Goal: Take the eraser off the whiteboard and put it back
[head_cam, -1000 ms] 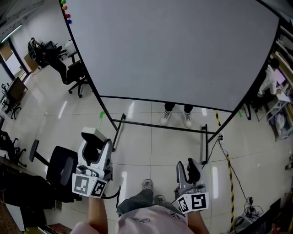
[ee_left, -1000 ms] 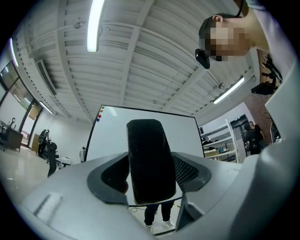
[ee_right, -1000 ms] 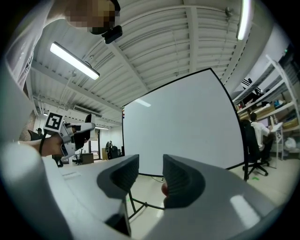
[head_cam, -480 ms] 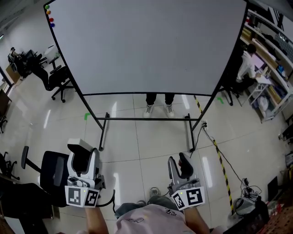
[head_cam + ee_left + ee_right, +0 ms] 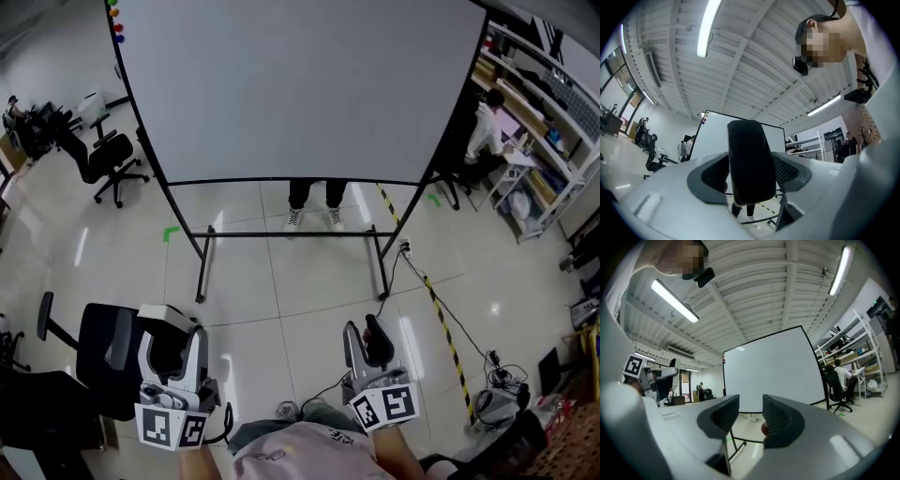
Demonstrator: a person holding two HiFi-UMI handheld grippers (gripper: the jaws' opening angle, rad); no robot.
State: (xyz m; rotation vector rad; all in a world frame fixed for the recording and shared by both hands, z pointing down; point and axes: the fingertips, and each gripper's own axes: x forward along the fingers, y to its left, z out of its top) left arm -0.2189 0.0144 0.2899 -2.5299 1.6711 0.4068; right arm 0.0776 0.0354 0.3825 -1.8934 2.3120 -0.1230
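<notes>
The person stands on the tiled floor (image 5: 281, 309) facing the whiteboard (image 5: 300, 84), with one gripper in each hand, both held low in front of the body. The left gripper (image 5: 171, 328) has its two jaws closed on the eraser (image 5: 164, 312). In the left gripper view the eraser (image 5: 750, 161) stands upright between the pads, its black felt side towards the camera, and it fills the gap from one pad to the other. So the eraser is off the board, in the left gripper, well apart from the whiteboard (image 5: 712, 133), which shows behind it.

The right gripper (image 5: 366, 339) holds nothing. In the right gripper view (image 5: 751, 416) its jaws stand a little apart, with a narrow gap, and only the floor and the foot of the stand are seen through it. The whiteboard (image 5: 771, 371) is straight ahead of it.

The whiteboard stands on a black frame (image 5: 291, 234). Some small coloured magnets (image 5: 114, 19) sit at its upper left corner. Behind the board, the legs and white shoes of a person (image 5: 309, 202) show under the lower edge. A black office chair (image 5: 108, 352) is just beside the left gripper, and another chair (image 5: 98, 155) is further to the left. At the right, a person sits (image 5: 487, 127) near the shelves (image 5: 539, 89).
</notes>
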